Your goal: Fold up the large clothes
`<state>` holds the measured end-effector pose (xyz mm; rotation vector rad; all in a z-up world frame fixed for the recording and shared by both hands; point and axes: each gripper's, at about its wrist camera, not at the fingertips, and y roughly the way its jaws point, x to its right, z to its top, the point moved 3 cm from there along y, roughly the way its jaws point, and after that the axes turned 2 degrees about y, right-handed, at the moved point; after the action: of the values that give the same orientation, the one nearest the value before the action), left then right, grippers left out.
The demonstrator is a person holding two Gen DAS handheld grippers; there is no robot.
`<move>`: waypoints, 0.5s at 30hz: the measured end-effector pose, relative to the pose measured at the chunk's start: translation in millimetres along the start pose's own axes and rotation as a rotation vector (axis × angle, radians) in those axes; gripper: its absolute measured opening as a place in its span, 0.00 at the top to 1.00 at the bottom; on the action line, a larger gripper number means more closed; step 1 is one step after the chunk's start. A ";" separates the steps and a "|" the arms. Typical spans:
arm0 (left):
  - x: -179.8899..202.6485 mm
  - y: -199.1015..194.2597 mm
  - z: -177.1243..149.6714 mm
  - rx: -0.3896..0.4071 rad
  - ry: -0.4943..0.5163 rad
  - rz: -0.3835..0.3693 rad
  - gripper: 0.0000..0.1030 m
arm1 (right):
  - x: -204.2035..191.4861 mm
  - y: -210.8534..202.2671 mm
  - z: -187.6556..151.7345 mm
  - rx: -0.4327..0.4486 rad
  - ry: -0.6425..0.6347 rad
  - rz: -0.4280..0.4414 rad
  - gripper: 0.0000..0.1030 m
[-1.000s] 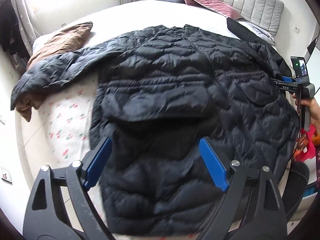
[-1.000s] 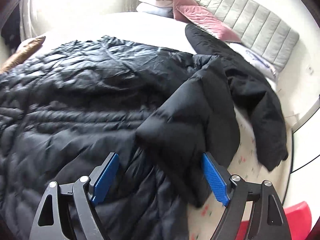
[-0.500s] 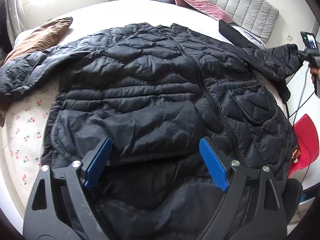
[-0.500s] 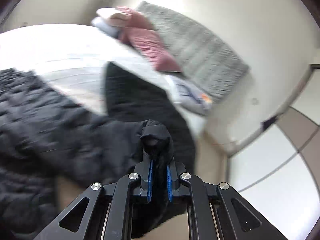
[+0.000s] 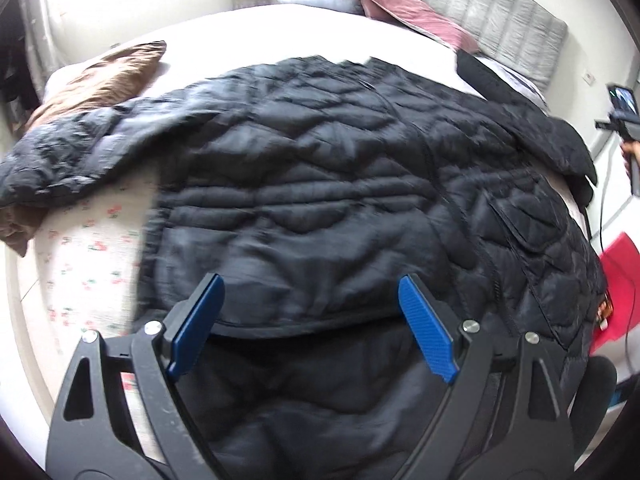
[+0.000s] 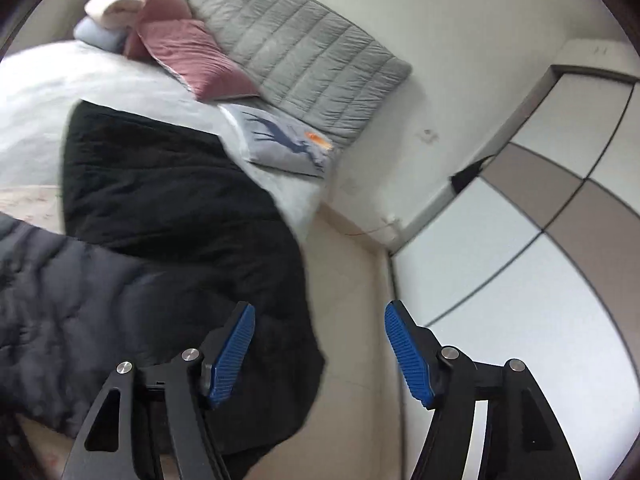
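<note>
The right gripper (image 6: 318,354), clamped on the black quilted puffer jacket's (image 5: 340,184) sleeve a moment ago, now gapes beside it, apparently released for folding; left gripper (image 5: 310,322) jaws apart.

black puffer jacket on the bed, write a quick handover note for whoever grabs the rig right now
Left gripper: open, empty, over the jacket's lower hem.
Right gripper: open, empty, off the bed's right edge, above the floor.
Black puffer jacket: spread front up on the bed, zipper closed. Its left sleeve stretches out toward the brown pillow. Its right sleeve lies out at the bed's right edge, over a separate black garment.
Done: jacket laid flat, sleeves spread out.
Left: fold both sleeves in, then fold the body.
</note>
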<state>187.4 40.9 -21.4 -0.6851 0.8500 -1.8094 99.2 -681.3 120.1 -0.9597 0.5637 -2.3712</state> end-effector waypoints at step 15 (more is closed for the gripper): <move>-211.5 -63.4 -15.3 0.124 -0.367 0.249 0.13 | -115.0 -105.6 -39.7 0.007 -0.058 0.574 0.23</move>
<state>217.1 258.8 4.1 -0.7647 0.5457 -1.4422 109.1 -522.9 92.6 -0.7356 0.6980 -1.8268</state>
